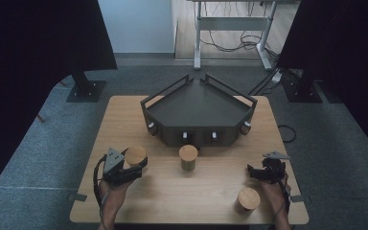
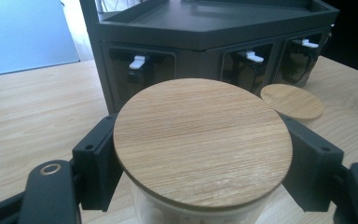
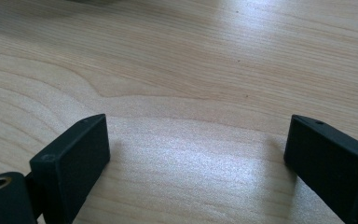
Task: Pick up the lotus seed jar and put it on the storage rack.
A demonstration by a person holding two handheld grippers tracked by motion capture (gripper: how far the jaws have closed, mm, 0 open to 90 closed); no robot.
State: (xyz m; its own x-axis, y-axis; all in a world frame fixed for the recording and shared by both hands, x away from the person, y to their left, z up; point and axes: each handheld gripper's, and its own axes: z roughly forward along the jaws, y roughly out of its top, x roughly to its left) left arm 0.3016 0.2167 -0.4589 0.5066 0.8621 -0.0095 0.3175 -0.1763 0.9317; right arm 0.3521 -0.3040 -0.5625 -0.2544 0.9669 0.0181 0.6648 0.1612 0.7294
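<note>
From above, my left claw [image 1: 133, 165] clasps a wooden-lidded jar [image 1: 135, 155] near the table's [image 1: 124, 115] left edge, just before the dark rack [image 1: 199, 112], probably to load it there. Down my left claw's camera, both jaws press the jar's sides beneath its lid [image 2: 203, 140]. My right claw [image 3: 196, 158], looking at bare wood, is spread wide with nothing in it, waiting near the right edge.

Black two-jawed tools [image 1: 135, 165], grey three-cornered plates [image 1: 113, 158]
</note>
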